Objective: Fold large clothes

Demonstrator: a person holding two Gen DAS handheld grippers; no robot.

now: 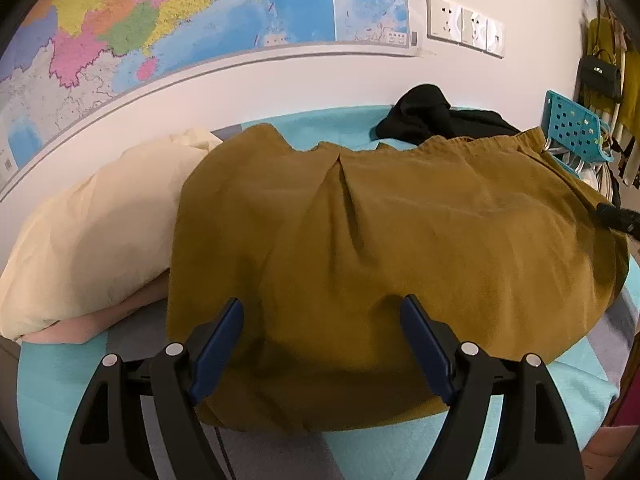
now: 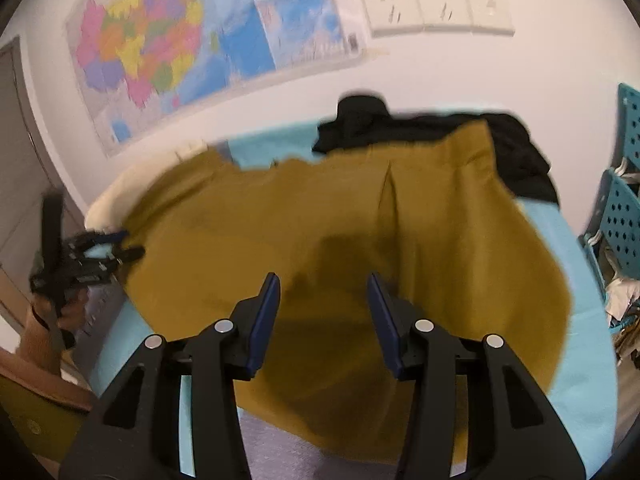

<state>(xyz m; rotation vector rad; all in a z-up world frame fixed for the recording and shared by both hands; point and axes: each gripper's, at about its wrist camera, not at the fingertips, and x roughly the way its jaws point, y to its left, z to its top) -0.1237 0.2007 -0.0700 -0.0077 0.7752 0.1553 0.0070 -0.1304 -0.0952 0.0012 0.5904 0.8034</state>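
A large mustard-brown garment (image 1: 380, 240) lies spread flat on the turquoise bed cover (image 1: 340, 124); it also shows in the right wrist view (image 2: 360, 232). My left gripper (image 1: 322, 304) is open and empty, hovering over the garment's near edge. My right gripper (image 2: 323, 280) is open and empty above the garment's near middle. The left gripper (image 2: 116, 246) shows in the right wrist view at the garment's left edge. The right gripper's tip (image 1: 616, 216) shows at the far right of the left wrist view.
A cream pillow (image 1: 100, 232) lies left of the garment against the wall. A black garment (image 1: 436, 116) is heaped at the back. Teal perforated baskets (image 1: 572, 128) stand at the right. A map (image 1: 160, 20) and wall sockets (image 1: 464, 24) are behind.
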